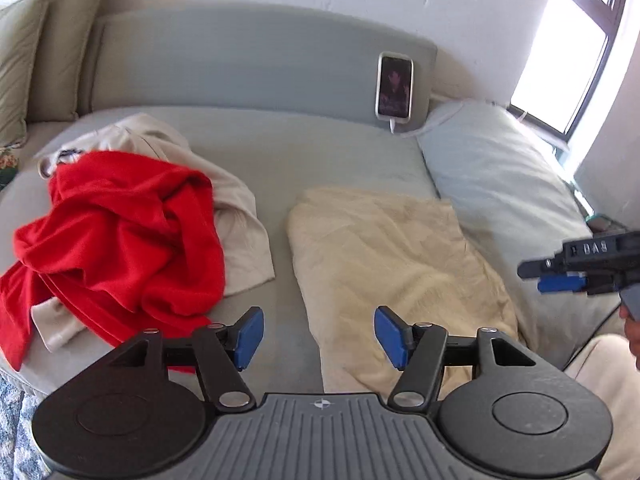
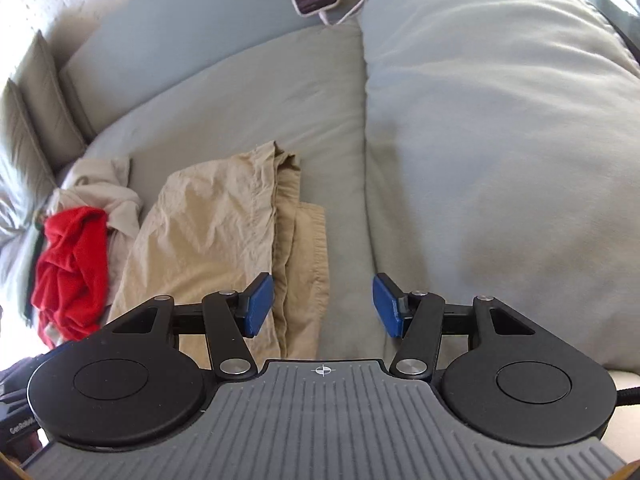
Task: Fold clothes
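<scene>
2 claws: left claw (image 1: pixel 319 338), right claw (image 2: pixel 322 306) spread; window (image 1: pixel 576 48) left-view only.

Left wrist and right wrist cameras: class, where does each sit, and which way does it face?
Left wrist: behind the open left gripper, facing the red garment, folded tan garment and phone; right gripper shows.
Right wrist: behind the open right gripper, facing the pillow.
Shared: both garments, phone, pillow.

tan garment (image 1: pixel 400 272) – folded flat, mid-bed | red garment (image 1: pixel 116 240) – crumpled atop beige garment (image 1: pixel 236 216)
</scene>
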